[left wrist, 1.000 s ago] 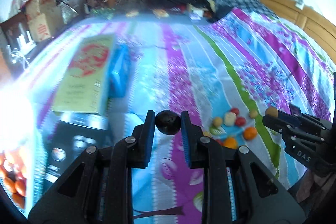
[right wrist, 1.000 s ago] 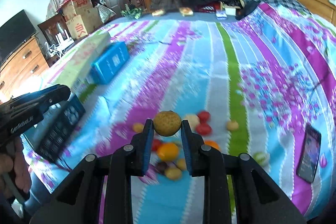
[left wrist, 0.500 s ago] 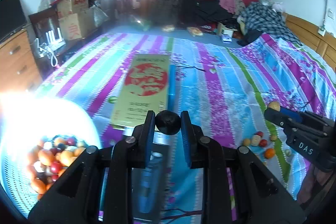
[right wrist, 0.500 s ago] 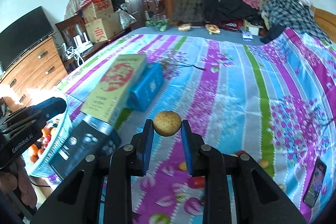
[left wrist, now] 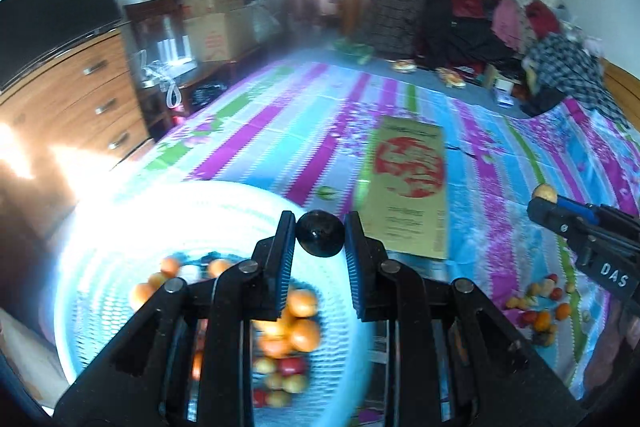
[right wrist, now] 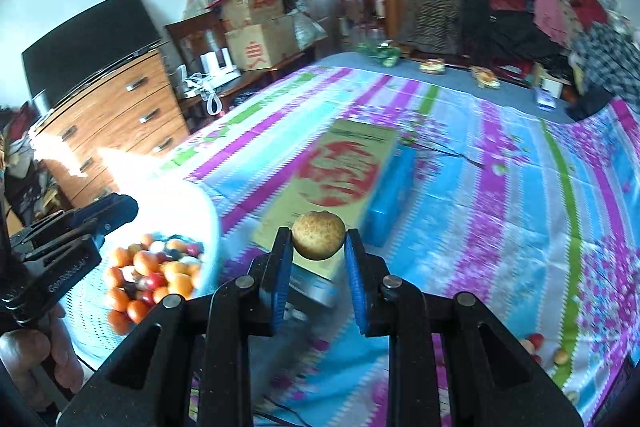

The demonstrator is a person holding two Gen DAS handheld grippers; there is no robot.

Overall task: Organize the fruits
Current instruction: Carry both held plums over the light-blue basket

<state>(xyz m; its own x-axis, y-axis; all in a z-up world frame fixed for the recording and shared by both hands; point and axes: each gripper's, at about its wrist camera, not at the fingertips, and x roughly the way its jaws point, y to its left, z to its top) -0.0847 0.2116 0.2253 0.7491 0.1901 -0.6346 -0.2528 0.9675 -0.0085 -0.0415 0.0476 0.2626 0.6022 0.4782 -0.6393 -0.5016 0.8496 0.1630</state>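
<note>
Plenty already sorted: pale mesh basket (left wrist: pixel 100 227) well stocked with oranges and red fruit. Still carrying two more though, with left hand-held gripper (left wrist: pixel 320 237) clamped on a dark round fruit (left wrist: pixel 319 233) right over the basket, and right hand-held gripper (right wrist: pixel 318 247) pinching a speckled tan fruit (right wrist: pixel 318 235) over the bedspread (right wrist: pixel 500 187), not quite there. Loose pile of fruit (left wrist: pixel 540 311) left on the bed, well apart from the basket. Probably past halfway, not done.

Both wrist views look obliquely down from close above, sharing the basket (left wrist: pixel 100 227) and bed (right wrist: pixel 500 187).
</note>
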